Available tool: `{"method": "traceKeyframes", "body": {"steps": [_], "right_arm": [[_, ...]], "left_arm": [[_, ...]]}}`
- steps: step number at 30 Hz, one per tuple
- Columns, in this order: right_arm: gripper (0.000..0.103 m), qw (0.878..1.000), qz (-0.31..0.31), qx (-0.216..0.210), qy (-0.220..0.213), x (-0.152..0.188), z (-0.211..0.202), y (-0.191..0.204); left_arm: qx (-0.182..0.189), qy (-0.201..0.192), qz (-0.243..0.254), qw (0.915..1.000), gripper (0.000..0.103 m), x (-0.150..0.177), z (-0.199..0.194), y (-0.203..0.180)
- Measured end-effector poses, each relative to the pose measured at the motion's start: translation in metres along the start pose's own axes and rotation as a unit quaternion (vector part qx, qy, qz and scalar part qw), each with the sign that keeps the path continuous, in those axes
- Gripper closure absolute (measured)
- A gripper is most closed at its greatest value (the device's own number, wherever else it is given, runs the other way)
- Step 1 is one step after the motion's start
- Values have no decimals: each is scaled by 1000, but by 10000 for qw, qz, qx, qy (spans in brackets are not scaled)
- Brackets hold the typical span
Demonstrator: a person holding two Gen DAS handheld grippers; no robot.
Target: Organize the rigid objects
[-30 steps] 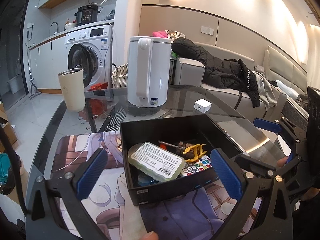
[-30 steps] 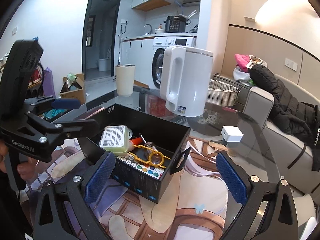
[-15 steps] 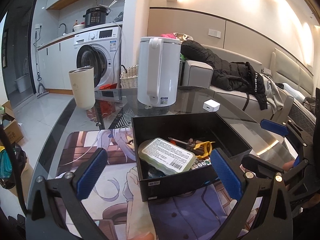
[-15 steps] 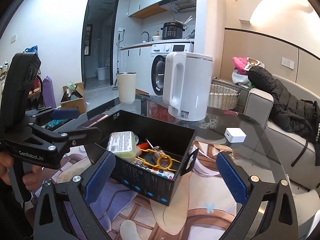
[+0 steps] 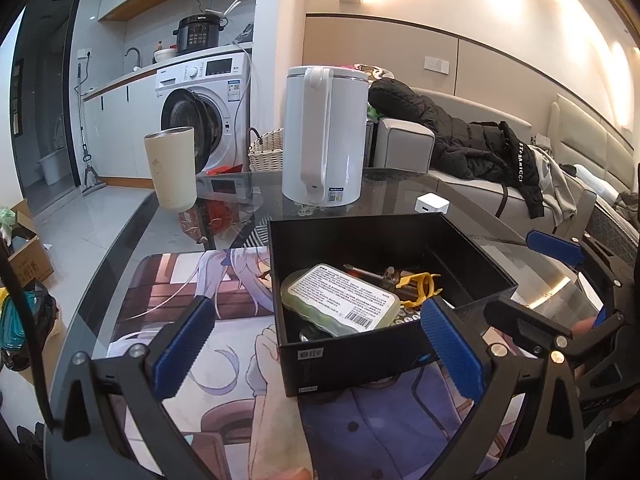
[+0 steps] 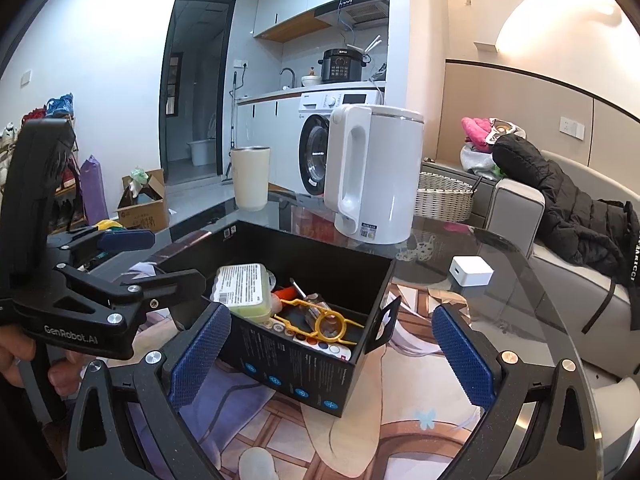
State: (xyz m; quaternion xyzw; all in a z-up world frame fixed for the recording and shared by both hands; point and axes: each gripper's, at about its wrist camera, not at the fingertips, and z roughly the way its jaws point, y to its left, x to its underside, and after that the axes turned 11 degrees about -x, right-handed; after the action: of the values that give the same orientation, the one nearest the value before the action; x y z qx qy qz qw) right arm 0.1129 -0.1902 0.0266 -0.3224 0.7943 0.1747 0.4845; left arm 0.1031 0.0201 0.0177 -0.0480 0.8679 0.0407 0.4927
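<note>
An open black box [image 5: 348, 360] [image 6: 304, 372] stands on a printed mat on the glass table. Inside lie a pale green case with a white label [image 5: 340, 300] [image 6: 240, 290], a yellow plastic tool [image 5: 420, 286] [image 6: 324, 320], a red-handled screwdriver [image 6: 286, 292] and a strip of coloured dots [image 6: 316, 344]. My left gripper [image 5: 316, 352] is open and empty, just in front of the box. My right gripper [image 6: 328, 360] is open and empty, near the box's right corner. Each gripper shows in the other's view.
A white kettle [image 5: 324, 136] [image 6: 372, 172] and a cream tumbler [image 5: 170, 168] [image 6: 250, 178] stand behind the box. A small white cube [image 5: 432, 203] [image 6: 472, 272] lies on the glass to the right. A sofa with a black jacket [image 5: 472, 144] lies beyond.
Both grippers have drawn back and risen slightly, so the box sits lower and further right in the left view. Nothing was grasped or moved.
</note>
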Motion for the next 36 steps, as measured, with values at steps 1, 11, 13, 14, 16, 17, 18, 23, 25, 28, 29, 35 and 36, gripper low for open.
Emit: {"method": "traceKeyframes", "body": {"steps": [1,11,13,14,16,17,18,23,25,28,29,35,36], "right_arm": [[1,10000,-6,3,-18,0,-1,1],[1,9999,43,78,-129,-1,-3,2],[1,9999,57,68,-131,0,-4,2],[1,9999,62,69,-126,0,-4,2],[1,9999,66,82,-121,0,-3,2],[1,9999,62,85,-126,0,-3,3],[1,9999,56,87,-131,0,-3,3],[1,9998,60,108,-141,1,-4,2],[1,9998,79,114,-144,0,-4,1],[1,9998,76,115,-146,0,-4,1],[1,9998,72,119,-145,0,-5,1],[1,9998,78,114,-147,0,-5,1],[1,9998,74,115,-151,0,-5,1]], "left_arm": [[2,-2,4,10000,0,1,0,0],[-77,1,8,10000,0,3,1,-3],[-53,-11,15,10000,0,3,1,-3],[-73,-21,13,10000,0,3,0,-4],[-75,-42,10,10000,0,3,-1,-4],[-88,-56,8,9999,0,3,-1,-4],[-86,-64,11,9999,0,4,-2,-4],[-143,-100,40,9998,0,4,-3,-6],[-128,-111,46,9998,0,4,-4,-6],[-139,-120,41,9998,0,4,-5,-6],[-145,-121,42,9998,0,4,-5,-6],[-137,-121,43,9998,0,3,-4,-6],[-133,-120,43,9998,0,3,-4,-6]]}}
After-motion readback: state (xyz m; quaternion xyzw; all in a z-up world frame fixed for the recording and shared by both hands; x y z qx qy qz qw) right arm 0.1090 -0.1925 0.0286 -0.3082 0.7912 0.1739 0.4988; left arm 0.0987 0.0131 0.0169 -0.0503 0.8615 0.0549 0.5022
